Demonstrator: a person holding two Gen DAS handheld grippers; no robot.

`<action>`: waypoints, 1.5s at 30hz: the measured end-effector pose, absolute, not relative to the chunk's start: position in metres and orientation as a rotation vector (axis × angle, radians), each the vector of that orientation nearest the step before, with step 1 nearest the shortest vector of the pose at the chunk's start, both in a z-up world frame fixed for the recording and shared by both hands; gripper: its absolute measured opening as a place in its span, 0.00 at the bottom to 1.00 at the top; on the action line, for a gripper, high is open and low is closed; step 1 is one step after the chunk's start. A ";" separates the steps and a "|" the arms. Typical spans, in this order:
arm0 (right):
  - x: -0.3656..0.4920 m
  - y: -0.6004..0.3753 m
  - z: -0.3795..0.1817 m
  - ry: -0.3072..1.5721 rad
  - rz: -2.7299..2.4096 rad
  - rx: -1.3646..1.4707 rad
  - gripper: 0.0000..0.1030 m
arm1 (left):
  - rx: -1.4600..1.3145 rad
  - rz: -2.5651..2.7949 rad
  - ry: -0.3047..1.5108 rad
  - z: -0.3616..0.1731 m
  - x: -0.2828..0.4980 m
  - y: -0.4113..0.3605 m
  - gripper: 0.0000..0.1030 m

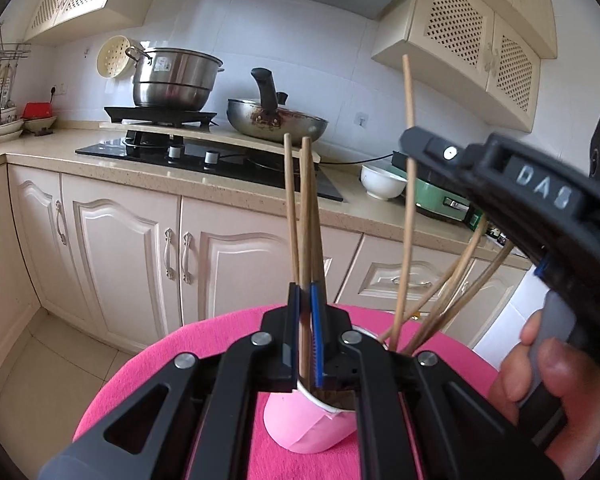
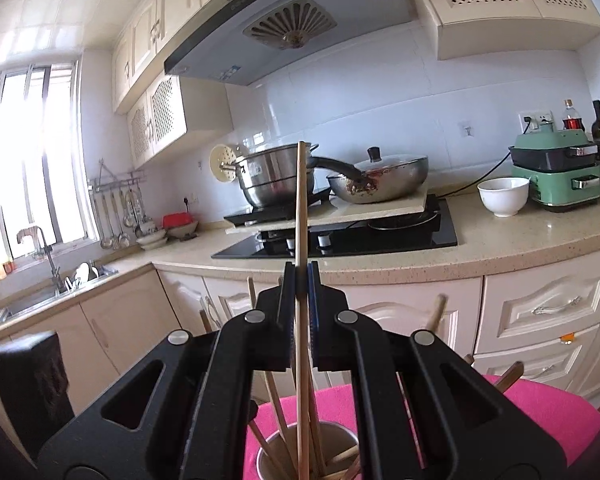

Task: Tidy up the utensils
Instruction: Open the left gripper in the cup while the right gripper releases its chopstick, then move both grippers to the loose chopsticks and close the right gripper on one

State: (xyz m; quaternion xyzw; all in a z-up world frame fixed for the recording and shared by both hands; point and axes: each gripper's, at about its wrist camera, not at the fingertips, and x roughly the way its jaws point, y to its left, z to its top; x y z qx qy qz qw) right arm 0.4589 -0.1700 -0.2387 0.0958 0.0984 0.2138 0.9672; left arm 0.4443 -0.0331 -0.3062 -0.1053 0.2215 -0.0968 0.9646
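Two claws, left claw (image 1: 305, 296) clamping paired chopsticks (image 1: 300, 208), right claw (image 2: 301, 280) pinching one chopstick (image 2: 300, 200), metal cup (image 2: 340, 440) lower centre.

Left gripper (image 1: 305, 300): black frame, blue ribbed pads. Between them, tan wooden chopsticks (image 1: 305, 216). Beneath: pink paper cup (image 1: 300, 424), white rim, on hot-pink cloth (image 1: 148, 376).

Right gripper (image 2: 301, 280): black, blue pad edge, pale wood chopstick (image 2: 300, 208) between. Below it, silver metal holder (image 2: 272, 460). Beyond: cream cabinets (image 2: 540, 316), speckled beige counter (image 2: 500, 236), mint-green cooker (image 2: 556, 172), white bowl (image 2: 502, 196).
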 end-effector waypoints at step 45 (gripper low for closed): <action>0.383 -0.188 -0.263 0.529 0.288 0.155 0.26 | -0.204 -0.166 0.783 -0.299 0.378 -0.018 0.35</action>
